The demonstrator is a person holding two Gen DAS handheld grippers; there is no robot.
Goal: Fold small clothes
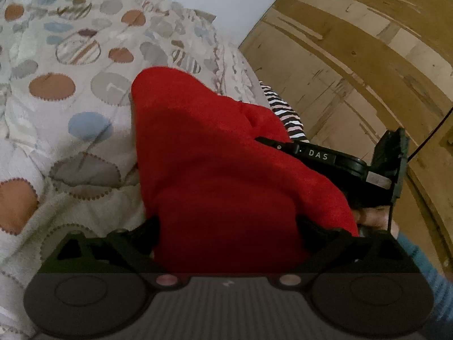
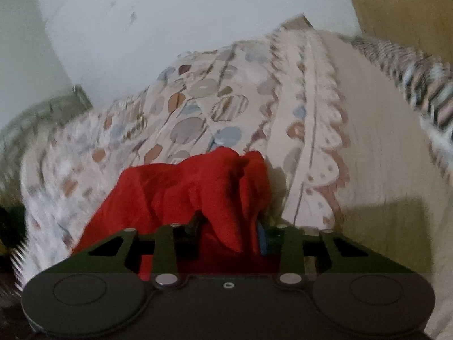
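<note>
A red garment (image 2: pixel 181 187) is bunched between the closed-in fingers of the right tool (image 2: pixel 226 223) and gripped; the left tool (image 1: pixel 226 223) is spread wide, its grip untellable, above the quilted bed (image 1: pixel 56 90).

Bed: quilt (image 1: pixel 70 90), cream with brown, grey and blue patches. On it: red garment (image 1: pixel 203 155); striped cloth (image 1: pixel 286 113) at the bed's edge.

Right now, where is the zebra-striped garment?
In the left wrist view the zebra-striped garment lies at right of centre on the edge of the patterned quilt, peeking out behind the red cloth, just above the right gripper.
</note>
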